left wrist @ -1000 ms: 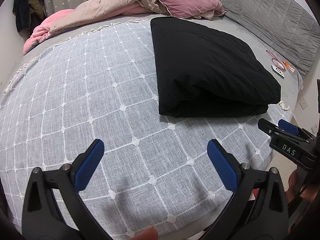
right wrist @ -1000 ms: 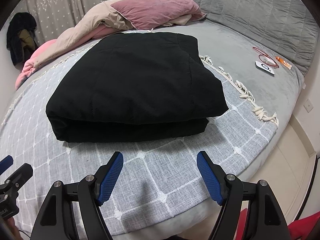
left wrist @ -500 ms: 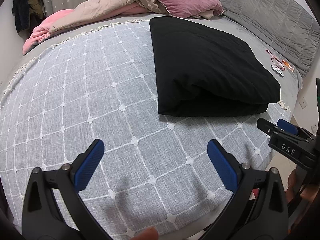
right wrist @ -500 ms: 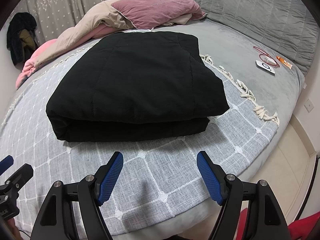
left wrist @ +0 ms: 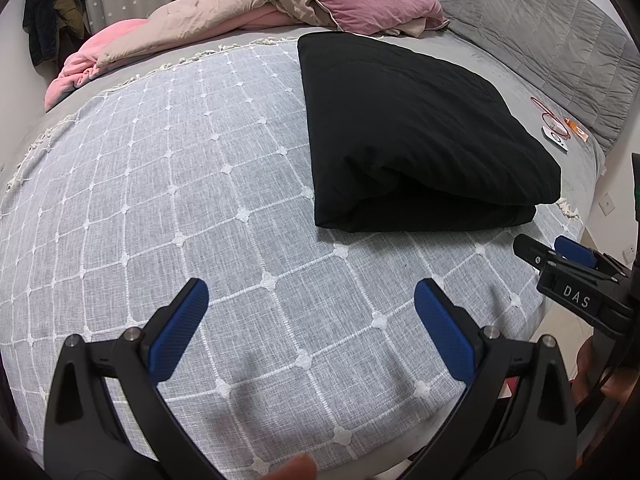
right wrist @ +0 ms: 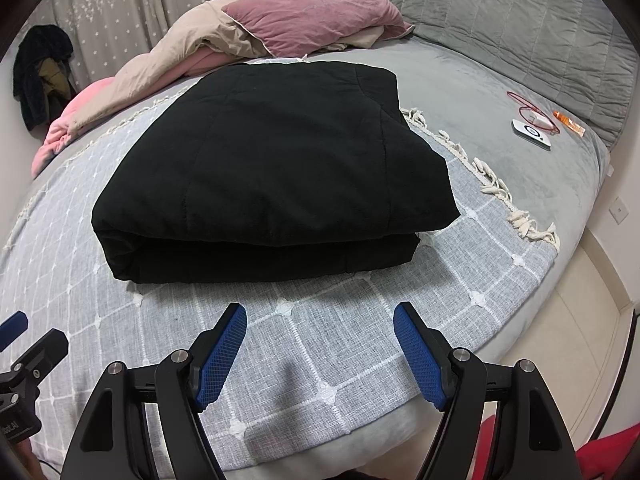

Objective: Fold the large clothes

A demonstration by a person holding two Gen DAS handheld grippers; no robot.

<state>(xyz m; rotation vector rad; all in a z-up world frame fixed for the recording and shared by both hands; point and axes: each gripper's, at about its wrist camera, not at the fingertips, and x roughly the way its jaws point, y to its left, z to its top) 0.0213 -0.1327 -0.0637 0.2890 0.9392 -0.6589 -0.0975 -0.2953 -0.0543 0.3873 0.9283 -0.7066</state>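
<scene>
Lying folded in a thick rectangular bundle, the black garment (right wrist: 272, 184) sits on the grey checked throw (left wrist: 160, 200) (right half of the bed, folded edge toward the cameras). Left gripper (left wrist: 311, 312) spread wide, holding nothing, above bare throw. Right gripper (right wrist: 320, 340) likewise spread and empty, just short of the bundle's near edge.

1. A round bed (right wrist: 500, 80) with a grey cover carries everything; its grey quilted headboard (right wrist: 520, 20) curves along the far right.
2. A pale grey checked throw (left wrist: 160, 200) with a fringed edge lies spread on the bed, directly under both tongs.
3. A folded black garment (right wrist: 272, 176) rests on the throw, just ahead of the right tongs.
4. Far ahead, a beige and pink duvet (right wrist: 160, 76) and a mauve pillow (right wrist: 316, 12) lie heaped.
5. Well right, a white device (right wrist: 532, 134), a red cable (right wrist: 524, 106) and an orange packet (right wrist: 568, 121) lie on the grey cover.
</scene>
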